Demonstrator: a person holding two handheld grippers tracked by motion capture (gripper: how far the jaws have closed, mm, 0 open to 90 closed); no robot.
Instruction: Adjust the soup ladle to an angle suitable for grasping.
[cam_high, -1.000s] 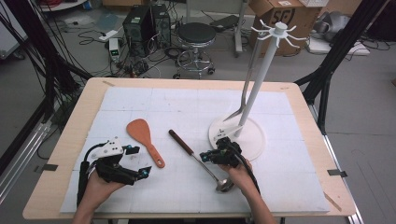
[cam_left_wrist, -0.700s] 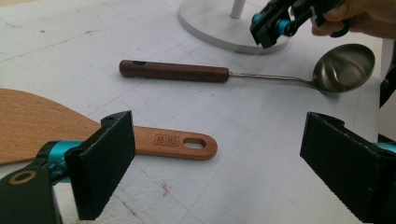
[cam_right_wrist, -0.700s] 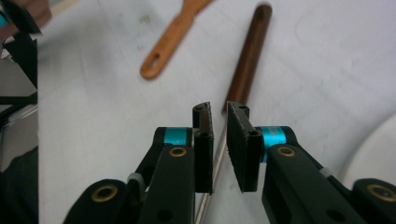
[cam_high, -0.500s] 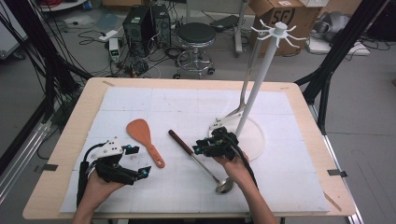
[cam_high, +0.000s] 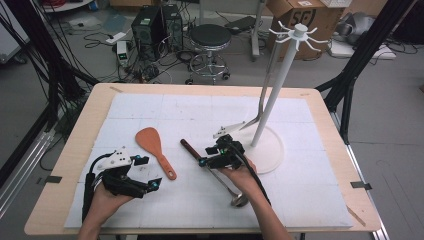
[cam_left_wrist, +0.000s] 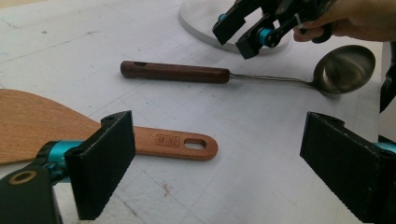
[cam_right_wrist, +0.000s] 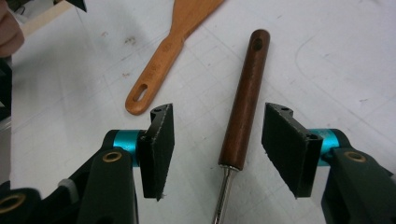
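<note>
Lab floor with cables and a stool behind; work happens on a wooden table (cam_high: 65, 165) covered by a white foam mat (cam_high: 165, 107). Ladle (cam_high: 216, 172) lies flat on the mat just left of the white hook stand (cam_high: 277, 85), dark wood handle (cam_right_wrist: 245, 100) pointing up-left, steel bowl (cam_left_wrist: 343, 70) toward the person. Right gripper (cam_high: 212, 156) hovers over the handle; its jaws have just been opening, now about half spread, handle between them near the ferrule but pads clear of it, so nothing gripped. Left gripper (cam_high: 145, 172) sits parked near the table's front-left, jaws wide, empty, looking across at the wooden spatula (cam_high: 155, 150) lying beside the ladle. Looks like the pre-grasp step on the ladle: next move needs a drop onto the handle, centred, then a squeeze, probably with a hang on the stand to follow. Hard to read: how high the pads sit above the handle; bowl partly under the right hand in the high view; another utensil already hanging on the stand is too thin to identify.
</note>
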